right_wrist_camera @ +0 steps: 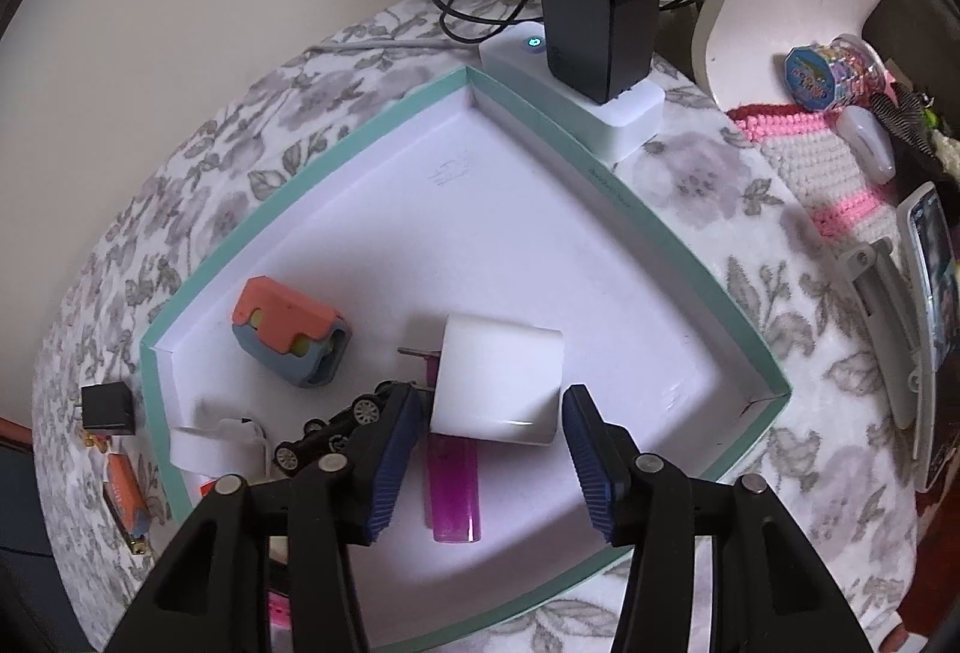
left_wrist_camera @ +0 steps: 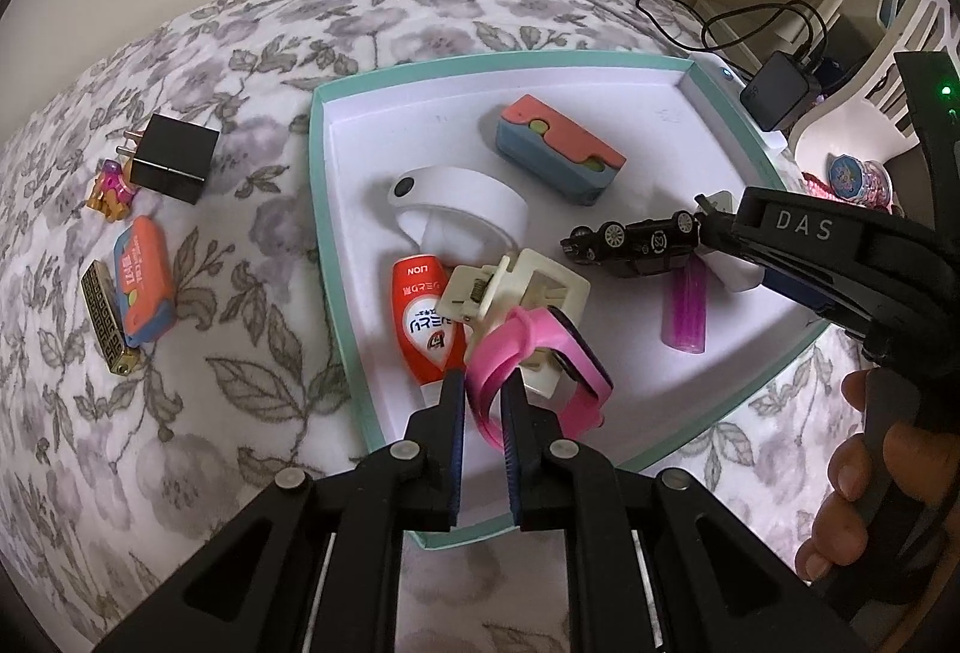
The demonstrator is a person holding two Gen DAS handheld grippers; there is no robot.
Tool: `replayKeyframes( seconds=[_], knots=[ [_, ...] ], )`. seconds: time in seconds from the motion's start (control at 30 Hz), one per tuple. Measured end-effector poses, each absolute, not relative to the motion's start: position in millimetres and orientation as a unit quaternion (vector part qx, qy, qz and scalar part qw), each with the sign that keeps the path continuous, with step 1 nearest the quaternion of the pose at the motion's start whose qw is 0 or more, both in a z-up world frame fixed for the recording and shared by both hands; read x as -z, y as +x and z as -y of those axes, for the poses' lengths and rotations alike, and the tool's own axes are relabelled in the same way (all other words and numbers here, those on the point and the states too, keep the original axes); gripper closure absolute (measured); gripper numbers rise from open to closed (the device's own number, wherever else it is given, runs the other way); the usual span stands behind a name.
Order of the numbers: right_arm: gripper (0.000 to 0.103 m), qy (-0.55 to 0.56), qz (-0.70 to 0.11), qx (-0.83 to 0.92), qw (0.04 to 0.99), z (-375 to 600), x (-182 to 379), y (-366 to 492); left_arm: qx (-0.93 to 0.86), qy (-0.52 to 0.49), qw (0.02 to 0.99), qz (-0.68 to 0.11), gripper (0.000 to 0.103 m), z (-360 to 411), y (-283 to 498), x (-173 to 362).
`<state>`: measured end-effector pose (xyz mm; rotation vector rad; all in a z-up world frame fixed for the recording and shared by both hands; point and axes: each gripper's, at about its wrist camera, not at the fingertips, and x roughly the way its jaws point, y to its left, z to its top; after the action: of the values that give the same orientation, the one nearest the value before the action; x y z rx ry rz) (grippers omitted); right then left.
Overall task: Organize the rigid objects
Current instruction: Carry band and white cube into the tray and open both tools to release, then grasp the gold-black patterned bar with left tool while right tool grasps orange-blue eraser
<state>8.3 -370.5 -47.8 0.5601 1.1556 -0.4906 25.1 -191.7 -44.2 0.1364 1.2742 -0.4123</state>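
Shallow cardboard box lid [left_wrist_camera: 321,185], mint-green rim and smooth white floor, lying on a soft floral-printed bedspread [left_wrist_camera: 240,41]. Inside: glossy red-and-white squeeze tube [left_wrist_camera: 420,311], cream plastic claw clip [left_wrist_camera: 516,287], rounded white plastic device [left_wrist_camera: 456,203], coral-and-blue blocky case [left_wrist_camera: 555,149], small black toy car [left_wrist_camera: 636,239], translucent magenta lighter [left_wrist_camera: 684,311]. Left gripper [left_wrist_camera: 483,383] clenched on the rubbery pink watch strap [left_wrist_camera: 504,359], ribbed blue pads pinching the band just over the lid's near edge. Right gripper [right_wrist_camera: 489,413] spread apart, pads either side of a boxy white plug adapter [right_wrist_camera: 498,383] resting on the lid floor, not pressing it. Outside on the fabric: matte black cube charger [left_wrist_camera: 174,158], orange case [left_wrist_camera: 144,281], brass-toned patterned bar [left_wrist_camera: 105,317].
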Motion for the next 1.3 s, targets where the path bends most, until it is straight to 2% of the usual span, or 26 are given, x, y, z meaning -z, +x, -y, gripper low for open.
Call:
replayKeyframes(
  seconds=[0.07, 0.13, 0.2, 0.63, 0.7, 0.83, 0.9, 1.0, 1.03, 1.07, 1.13, 1.23, 1.3],
  knots=[
    [0.041, 0.251, -0.531, 0.229, 0.776, 369, 45, 9, 0.192, 0.06, 0.778, -0.595, 0.09, 191, 25, 45],
    [0.041, 0.245, -0.528, 0.229, 0.78, 368, 42, 10, 0.193, 0.055, 0.777, -0.597, 0.081, 191, 26, 43],
    [0.041, 0.238, -0.526, 0.23, 0.784, 366, 40, 11, 0.193, 0.048, 0.78, -0.593, 0.065, 189, 27, 40],
    [0.041, 0.221, -0.513, 0.213, 0.802, 357, 30, 16, 0.163, -0.003, 0.81, -0.563, 0.056, 160, 41, 15],
    [0.041, 0.22, -0.513, 0.212, 0.802, 357, 30, 16, 0.149, -0.009, 0.813, -0.563, 0.049, 153, 44, 14],
    [0.041, 0.218, -0.513, 0.21, 0.803, 357, 30, 17, 0.124, -0.02, 0.818, -0.562, 0.043, 141, 49, 15],
    [0.041, 0.219, -0.514, 0.209, 0.803, 357, 31, 17, 0.108, -0.021, 0.821, -0.56, 0.027, 135, 52, 15],
    [0.041, 0.219, -0.515, 0.205, 0.803, 357, 32, 18, 0.092, -0.019, 0.826, -0.555, 0.019, 129, 54, 15],
    [0.038, 0.218, -0.516, 0.203, 0.803, 356, 32, 19, 0.087, -0.019, 0.828, -0.554, 0.019, 127, 54, 15],
    [0.03, 0.217, -0.516, 0.202, 0.803, 356, 32, 19, 0.08, -0.02, 0.829, -0.554, 0.019, 124, 55, 15],
    [0.02, 0.216, -0.515, 0.2, 0.805, 354, 32, 20, 0.074, -0.025, 0.828, -0.555, 0.018, 119, 57, 16],
    [0.018, 0.216, -0.512, 0.193, 0.809, 352, 31, 20, 0.066, -0.037, 0.827, -0.557, 0.015, 112, 60, 18],
    [0.015, 0.214, -0.513, 0.19, 0.81, 351, 32, 21, 0.056, -0.041, 0.829, -0.556, 0.009, 106, 61, 18]
  ],
)
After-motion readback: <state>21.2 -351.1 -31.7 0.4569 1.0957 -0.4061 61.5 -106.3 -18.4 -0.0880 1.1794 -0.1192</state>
